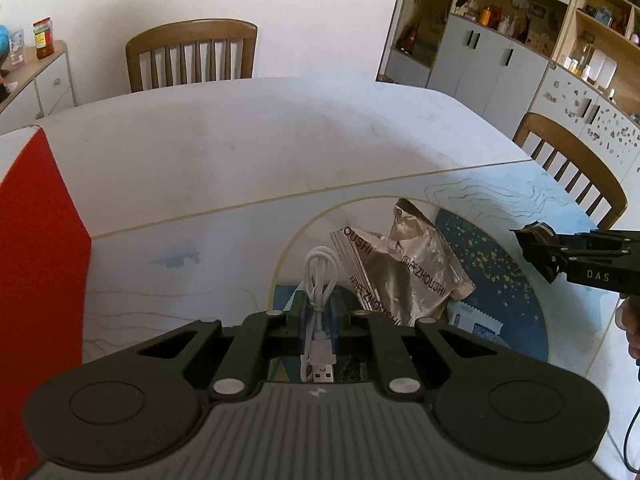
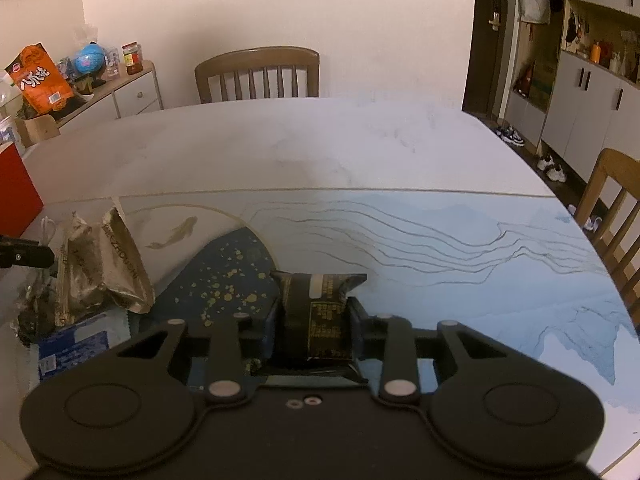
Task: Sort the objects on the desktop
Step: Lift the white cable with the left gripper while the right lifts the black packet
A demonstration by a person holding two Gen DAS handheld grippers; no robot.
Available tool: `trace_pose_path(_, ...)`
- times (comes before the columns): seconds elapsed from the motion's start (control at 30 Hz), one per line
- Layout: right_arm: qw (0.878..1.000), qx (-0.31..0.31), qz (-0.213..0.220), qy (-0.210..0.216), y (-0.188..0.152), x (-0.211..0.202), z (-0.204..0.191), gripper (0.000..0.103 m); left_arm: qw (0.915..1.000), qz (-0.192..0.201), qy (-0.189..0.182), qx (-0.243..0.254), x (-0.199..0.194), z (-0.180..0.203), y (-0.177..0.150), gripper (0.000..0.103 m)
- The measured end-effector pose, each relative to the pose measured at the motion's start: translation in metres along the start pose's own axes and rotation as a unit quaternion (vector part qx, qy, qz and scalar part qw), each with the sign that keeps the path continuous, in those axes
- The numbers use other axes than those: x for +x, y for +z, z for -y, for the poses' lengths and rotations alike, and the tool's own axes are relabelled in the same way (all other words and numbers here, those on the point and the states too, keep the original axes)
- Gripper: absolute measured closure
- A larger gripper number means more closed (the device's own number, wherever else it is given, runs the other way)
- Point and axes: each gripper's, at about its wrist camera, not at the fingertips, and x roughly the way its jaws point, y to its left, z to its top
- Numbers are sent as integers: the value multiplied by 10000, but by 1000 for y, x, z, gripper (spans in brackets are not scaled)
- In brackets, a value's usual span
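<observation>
A: Left gripper [image 1: 319, 316] first. What do its jaws hold, seen from its own camera?

B: They're clamped on a bundled white cable [image 1: 319, 280]. The loops stick up past the fingertips and the USB plug hangs back toward the camera. Just right of it lie crinkled silver packets [image 1: 404, 268] on the mat [image 1: 504, 280]. A blue-and-white packet [image 1: 476, 322] peeks out beneath them. A red box [image 1: 36, 248] stands on the table [image 1: 240, 148] at the left edge.

A: Is the other tool in that view?

B: Yes, the right gripper [image 1: 538, 250] reaches in from the right edge, well apart from the cable.

A: And from the right wrist?

B: Right gripper [image 2: 316, 312] is closed on a dark packet [image 2: 320, 304] with gold print, the pads pressing both its sides. The packet sits over the mat's dark gold-flecked patch [image 2: 228, 276]. The silver packets [image 2: 104, 264] lie to the left, and the left gripper's tip [image 2: 24, 256] shows at the left edge.
</observation>
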Motion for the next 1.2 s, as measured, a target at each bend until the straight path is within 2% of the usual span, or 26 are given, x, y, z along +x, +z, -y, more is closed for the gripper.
trace_pose_path(0.47, 9997, -179, 161, -41, 3, -31, -21, 70, 9998, 155, -138, -27, -24, -4, -1, 94)
trace_pose_path(1.2, 9969, -257, 593, 453, 23, -92, -77, 70, 9974, 668, -269, -97, -108, -16, 1, 94)
